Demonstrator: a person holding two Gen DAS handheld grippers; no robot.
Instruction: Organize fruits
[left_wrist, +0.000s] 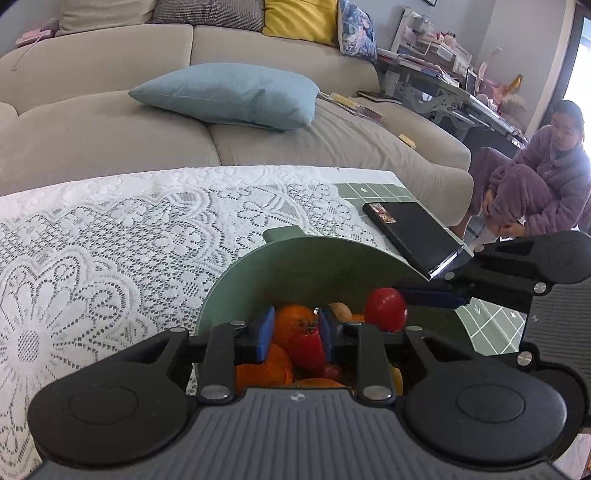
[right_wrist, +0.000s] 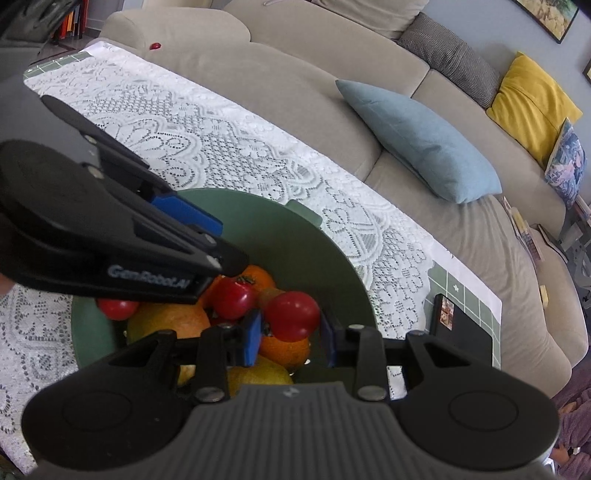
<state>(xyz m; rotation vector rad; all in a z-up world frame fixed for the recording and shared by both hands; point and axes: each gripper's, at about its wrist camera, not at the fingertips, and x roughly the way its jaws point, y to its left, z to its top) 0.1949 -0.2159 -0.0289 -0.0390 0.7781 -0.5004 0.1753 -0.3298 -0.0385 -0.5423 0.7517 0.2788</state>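
A green bowl (left_wrist: 295, 266) (right_wrist: 325, 266) on the lace tablecloth holds oranges (left_wrist: 291, 319) (right_wrist: 166, 321), red tomatoes and a yellow fruit (right_wrist: 258, 374). My left gripper (left_wrist: 293, 332) is over the bowl, shut on a red tomato (left_wrist: 306, 345) with a dark stem; it also shows in the right wrist view (right_wrist: 221, 251), with that tomato (right_wrist: 234, 297) below it. My right gripper (right_wrist: 290, 332) is shut on another red tomato (right_wrist: 291, 314) above the fruit pile. It also shows in the left wrist view (left_wrist: 424, 295), holding that tomato (left_wrist: 386, 308).
A black phone-like box (left_wrist: 413, 230) (right_wrist: 461, 339) lies on the green grid mat beside the bowl. A beige sofa with a blue cushion (left_wrist: 229, 94) (right_wrist: 421, 136) runs behind the table. A person in purple (left_wrist: 535, 173) crouches at the right.
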